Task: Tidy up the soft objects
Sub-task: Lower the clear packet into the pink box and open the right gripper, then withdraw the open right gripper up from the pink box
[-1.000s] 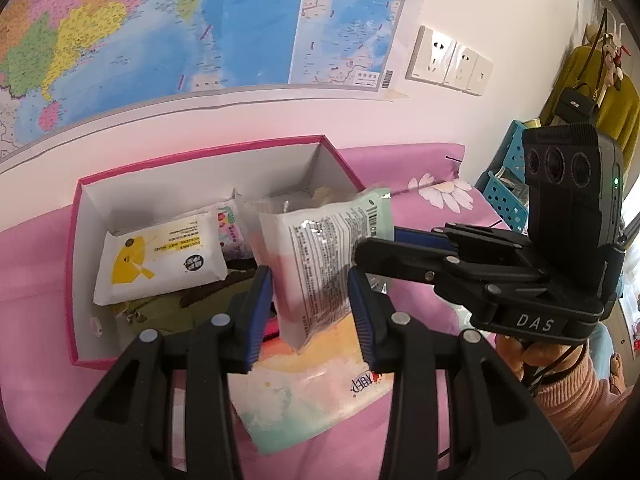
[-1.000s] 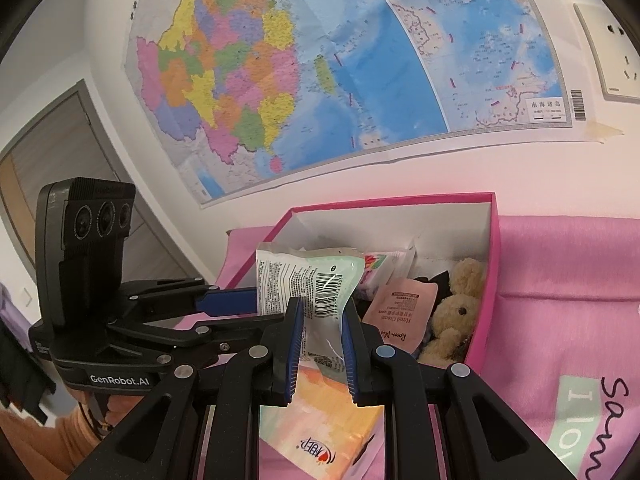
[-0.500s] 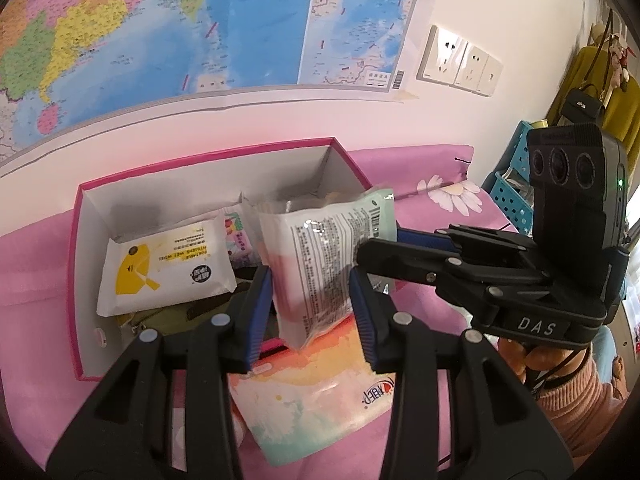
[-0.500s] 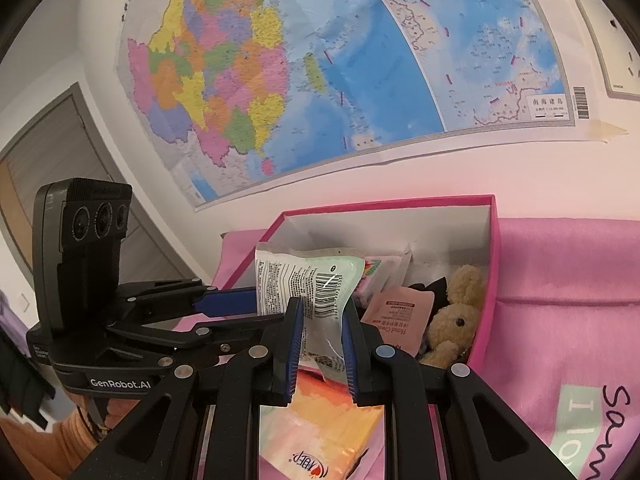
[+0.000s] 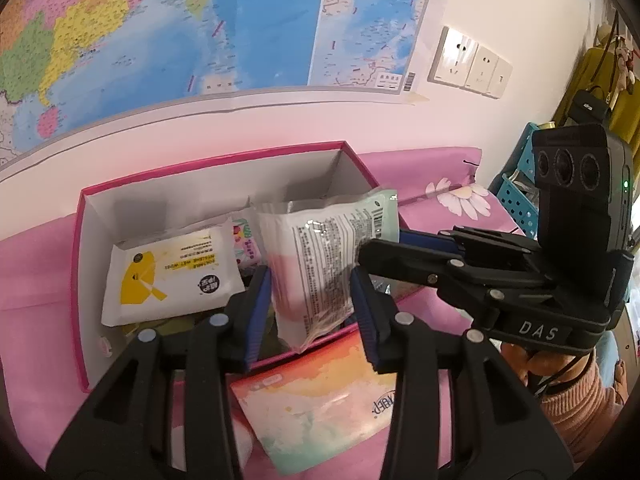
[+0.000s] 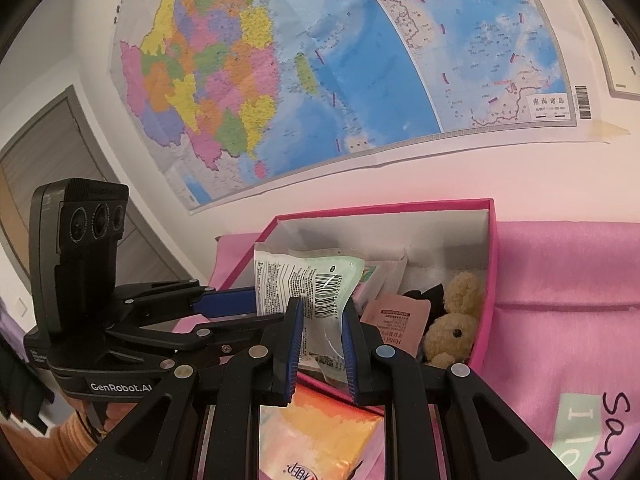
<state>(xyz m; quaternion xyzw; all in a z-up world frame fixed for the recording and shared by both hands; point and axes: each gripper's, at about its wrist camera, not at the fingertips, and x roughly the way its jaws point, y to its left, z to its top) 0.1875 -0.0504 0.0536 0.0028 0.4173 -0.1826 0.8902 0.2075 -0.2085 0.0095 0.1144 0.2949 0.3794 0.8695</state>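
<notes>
A white and pale-green soft pack with printed text and a barcode is held upright over the near edge of a pink box. My left gripper has its blue pads against the pack's two sides, with the pack filling the gap. From the right, my right gripper is shut on the pack's right edge. In the right wrist view the pack stands between my right gripper's pads, and my left gripper reaches its left edge.
In the box lie a white and yellow wet-wipes pack, a tan plush bear and a pink sachet. A pastel pack lies on the pink cloth in front. A blue basket stands at the right. A map covers the wall.
Both grippers and the pack have stayed where they were. The views have only shifted a little.
</notes>
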